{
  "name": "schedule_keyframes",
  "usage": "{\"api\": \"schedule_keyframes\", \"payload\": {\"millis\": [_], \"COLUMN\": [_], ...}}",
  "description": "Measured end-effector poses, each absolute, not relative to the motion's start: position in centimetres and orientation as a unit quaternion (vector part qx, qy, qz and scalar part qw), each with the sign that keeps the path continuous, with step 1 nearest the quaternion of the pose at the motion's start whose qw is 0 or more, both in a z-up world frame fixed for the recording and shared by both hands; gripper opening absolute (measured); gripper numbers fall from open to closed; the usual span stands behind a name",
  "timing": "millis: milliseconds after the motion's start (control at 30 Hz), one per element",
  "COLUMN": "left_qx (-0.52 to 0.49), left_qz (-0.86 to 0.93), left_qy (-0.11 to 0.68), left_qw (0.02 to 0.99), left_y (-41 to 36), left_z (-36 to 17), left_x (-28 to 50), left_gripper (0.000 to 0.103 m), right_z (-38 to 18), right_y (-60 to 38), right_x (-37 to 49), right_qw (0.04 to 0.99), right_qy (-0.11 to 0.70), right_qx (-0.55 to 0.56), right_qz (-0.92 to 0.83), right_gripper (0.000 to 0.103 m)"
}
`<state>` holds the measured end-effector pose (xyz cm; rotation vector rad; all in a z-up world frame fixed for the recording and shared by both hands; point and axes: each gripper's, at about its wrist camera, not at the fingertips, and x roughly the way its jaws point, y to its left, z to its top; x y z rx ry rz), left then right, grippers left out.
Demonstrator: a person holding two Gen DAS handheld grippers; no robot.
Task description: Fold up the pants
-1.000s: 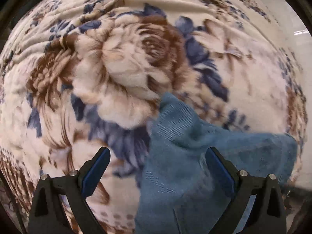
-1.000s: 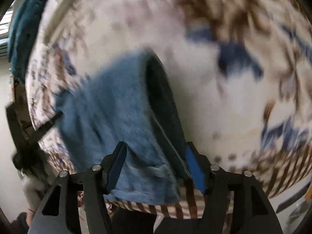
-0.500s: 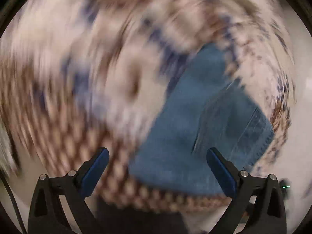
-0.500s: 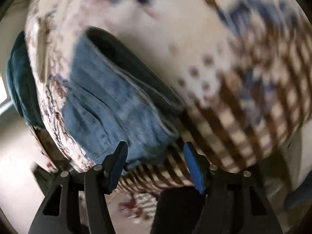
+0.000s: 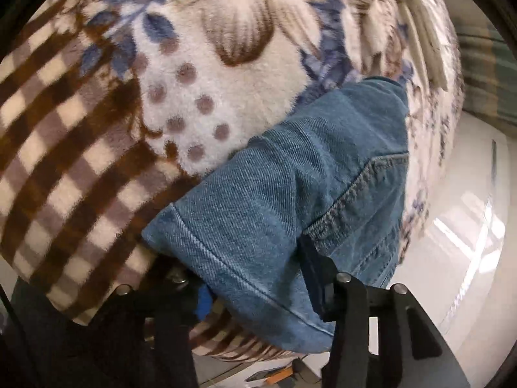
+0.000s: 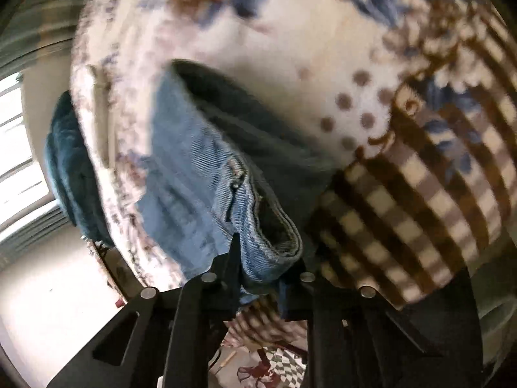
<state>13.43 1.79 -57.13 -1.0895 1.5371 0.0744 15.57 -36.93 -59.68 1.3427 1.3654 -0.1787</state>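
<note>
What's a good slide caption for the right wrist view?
Right gripper fingers clamped on the waistband corner of blue jeans lying on a floral fleece blanket.

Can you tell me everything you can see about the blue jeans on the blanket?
The folded blue denim pants look like sturdy twill with stitched seams and a pocket edge. They lie near the edge of the fluffy flowered, checked blanket. Both claws have just been closing: the left claw pinches one hemmed corner and the right claw grips the thick waistband end.

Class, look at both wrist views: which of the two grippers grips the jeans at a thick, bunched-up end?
The right gripper: its jaws have just closed on the jeans' thick, bunched end. The left gripper has closed on a flat hemmed corner.
</note>
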Motion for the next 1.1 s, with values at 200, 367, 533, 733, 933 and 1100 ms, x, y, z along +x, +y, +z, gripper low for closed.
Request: {"api": "schedule_keyframes", "payload": {"millis": [200,367,533,733,933,1100], "left_qx": [-0.444,-0.358,-0.264,-0.276,-0.287,-0.315], "left_qz": [0.007,-0.053,-0.124,-0.138,-0.174,-0.185], "left_qy": [0.686,0.708,0.698,0.688,0.686,0.68], "left_qw": [0.577,0.607,0.654,0.657,0.646,0.636], "left_y": [4.3,3.6,3.0,3.0,1.8,3.9], "left_z": [-57.5,-53.6,-51.6,-56.2,-58.7,-59.2], "left_x": [13.6,13.8,16.4,22.2,24.6,23.5], "left_gripper": [0.047,0.09,0.094,0.094,0.097,0.097], "right_z": [-62.5,-65.1,-65.2,-70.1,-71.7,-69.6], "right_y": [-36.4,-37.4,-36.7,-31.9,-30.8,-30.5], "right_x": [14.9,12.9,11.8,11.7,11.5,10.4], "right_qw": [0.547,0.526,0.54,0.505,0.525,0.54], "right_qy": [0.616,0.598,0.595,0.561,0.463,0.39], "right_qx": [0.562,0.603,0.595,0.65,0.71,0.736], "right_qz": [-0.073,-0.04,0.024,0.086,0.076,0.121], "right_gripper": [0.026,0.077,0.085,0.085,0.092,0.091]}}
